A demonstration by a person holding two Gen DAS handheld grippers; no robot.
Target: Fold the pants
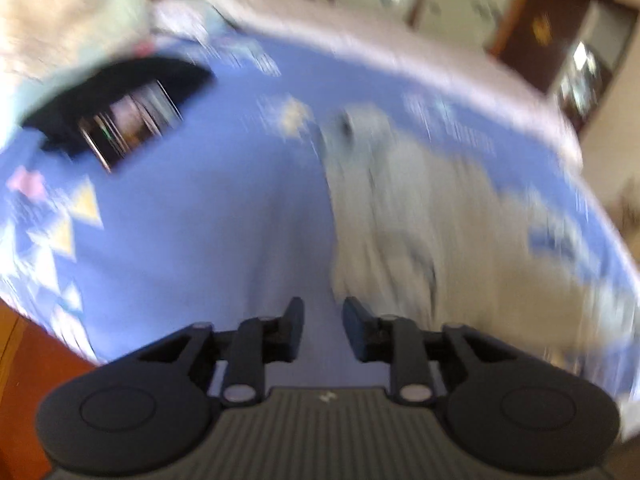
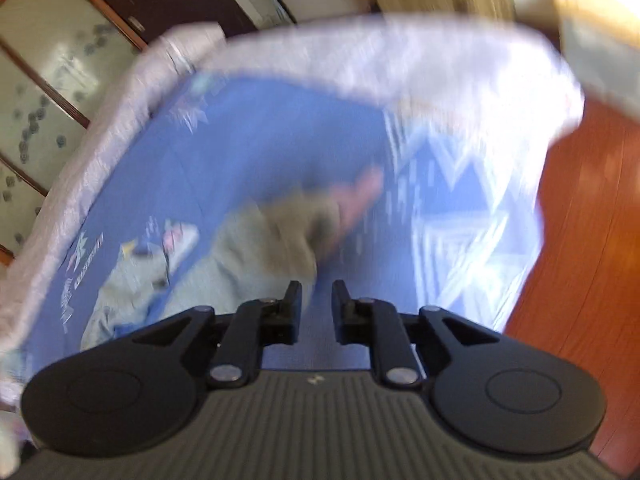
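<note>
The left black two-finger gripper (image 1: 323, 310) pointed down at a bed, its ribbed grey body and round black side housings filling the bottom of its view; its jaws stood a little apart with only sheet showing in the narrow gap, holding nothing. The right black two-finger gripper (image 2: 316, 294) looked much the same, jaws slightly parted and empty, with bare cloth between them. Under both lay a smooth blue bedsheet printed with pale triangles and small figures (image 1: 224, 208), spread flat over the bed. The crumpled pale grey-green fabric pants (image 1: 400, 216) lay on that sheet, soft and creased; in the left wrist view they began just beyond the gripper's right-hand finger and ran up and to the right, while in the right wrist view the pants (image 2: 240, 256) sat just ahead and to the left of the gripper, bunched into a rumpled mound, not touching either finger as far as the blur allowed. Beyond that mound a blurred hand (image 2: 356, 200) showed against the sheet. Farther off in the left view, a dark folded cloth with a glossy rectangular phone-like object (image 1: 128, 120) on it lay near the upper left. A puckered whitish quilted border (image 2: 100, 132) edged the bed, and reddish wooden floor (image 2: 580, 240) lay past it.
</note>
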